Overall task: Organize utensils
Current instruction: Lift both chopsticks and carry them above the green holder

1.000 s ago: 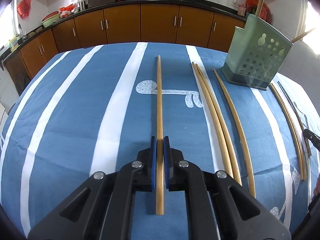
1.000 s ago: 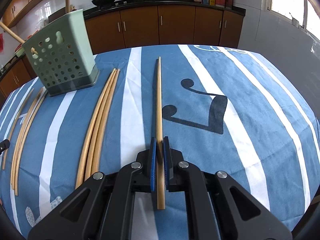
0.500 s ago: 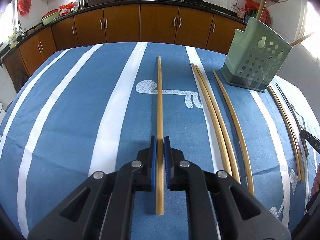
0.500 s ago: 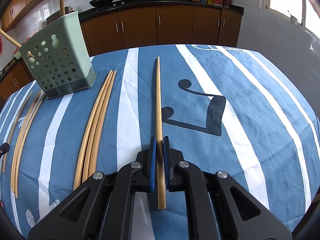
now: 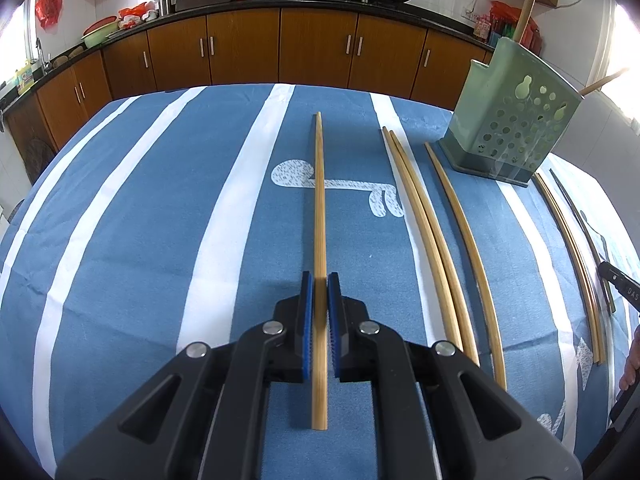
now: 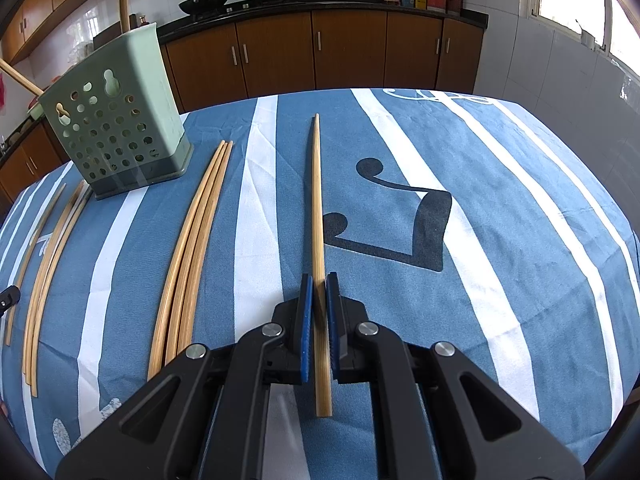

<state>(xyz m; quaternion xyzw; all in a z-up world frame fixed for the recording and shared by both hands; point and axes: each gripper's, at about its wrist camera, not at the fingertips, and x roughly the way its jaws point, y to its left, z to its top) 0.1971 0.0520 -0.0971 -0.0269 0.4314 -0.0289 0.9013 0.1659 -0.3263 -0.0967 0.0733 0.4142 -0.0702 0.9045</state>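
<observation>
The left gripper (image 5: 320, 320) has its blue pads (image 5: 307, 320) pressed on a long wooden chopstick (image 5: 319, 208), near the thick end, so it is holding it. The stick pokes straight out ahead of the gripper, and a short bit sticks out behind the pads. The right gripper (image 6: 319, 320) does the same with its own chopstick (image 6: 317, 216), and this one sits a little slanted between the pads. I think these sticks are light, hard and smooth, so they will not bend, but they can slip or spin if the squeeze is soft. Holding near the thick end is fine for lifting, but the thin far tip may swing about, so it looks best to move slowly. To the right of the left gripper, more loose chopsticks (image 5: 432, 232) lie flat on the blue striped cloth (image 5: 140, 220). Farther ahead and to the right stands the green holder (image 5: 516, 128) with holes in it. From the right gripper, that holder (image 6: 116, 128) is ahead and to the left, with three sticks (image 6: 196, 240) lying close together just beside it. A few sticks already stand inside the holder.
</observation>
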